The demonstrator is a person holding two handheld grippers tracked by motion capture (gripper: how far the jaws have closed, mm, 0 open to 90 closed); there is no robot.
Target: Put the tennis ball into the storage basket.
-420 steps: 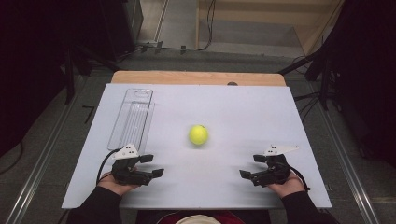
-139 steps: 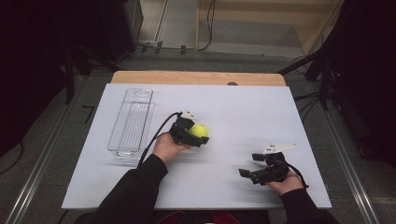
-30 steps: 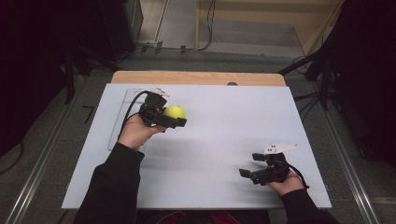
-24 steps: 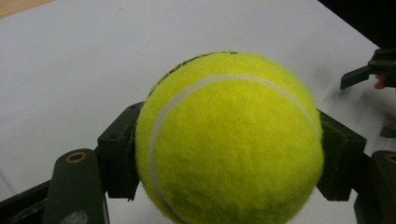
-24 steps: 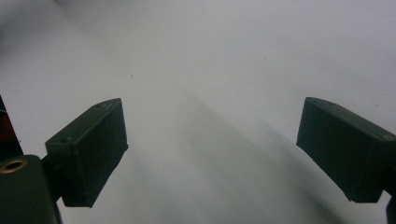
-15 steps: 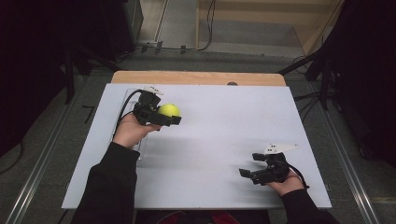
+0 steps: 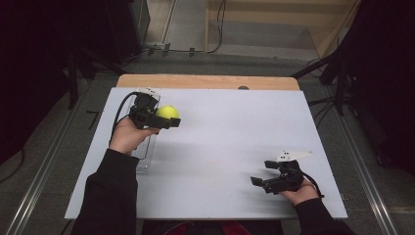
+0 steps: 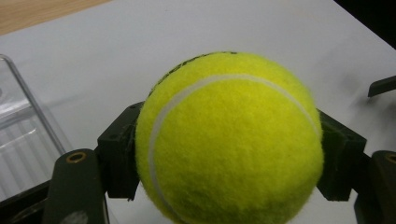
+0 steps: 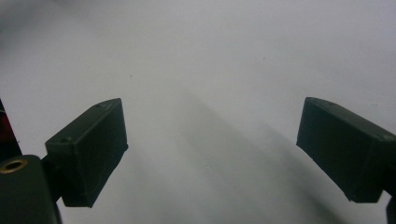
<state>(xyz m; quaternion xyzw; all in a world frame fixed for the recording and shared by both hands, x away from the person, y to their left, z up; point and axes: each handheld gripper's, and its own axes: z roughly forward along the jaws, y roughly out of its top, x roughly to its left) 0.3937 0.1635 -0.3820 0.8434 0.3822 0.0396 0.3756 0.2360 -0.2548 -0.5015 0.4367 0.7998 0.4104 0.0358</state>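
Ball (image 7: 168, 112) clamped between the jaws of the left gripper (image 7: 164, 121), lifted clear of the sheet (image 7: 230, 142) and carried from mid-table toward the far left, now just beside and partly over the clear tray (image 7: 143, 155). Compared with half a second ago, shifted only slightly farther left and back; compared with a second ago, clearly closer to the tray's far end. In the left gripper view, ball (image 8: 229, 140) seen pressed on both flanks by the black pads (image 8: 119, 149), seam curving over its top, tray (image 8: 23, 135) wall visible at lower left, sheet (image 8: 196, 32) behind. Grip judged secure: pads seated near the widest part, no visible tilt or slip. Right gripper (image 7: 269, 182) resting low on the sheet near the right front corner, unmoved across the whole sequence, jaws wide apart and holding nothing; in the right gripper view, bare sheet (image 9: 205, 70) between the two pads (image 9: 91, 147). Meaning for the work in hand: pick-up done, transport nearly done, release into the tray not yet made. Next move judged to need a small shift leftward over the tray's opening, then lowering before opening, since a round ball dropped onto the rim would likely roll off across the sheet.
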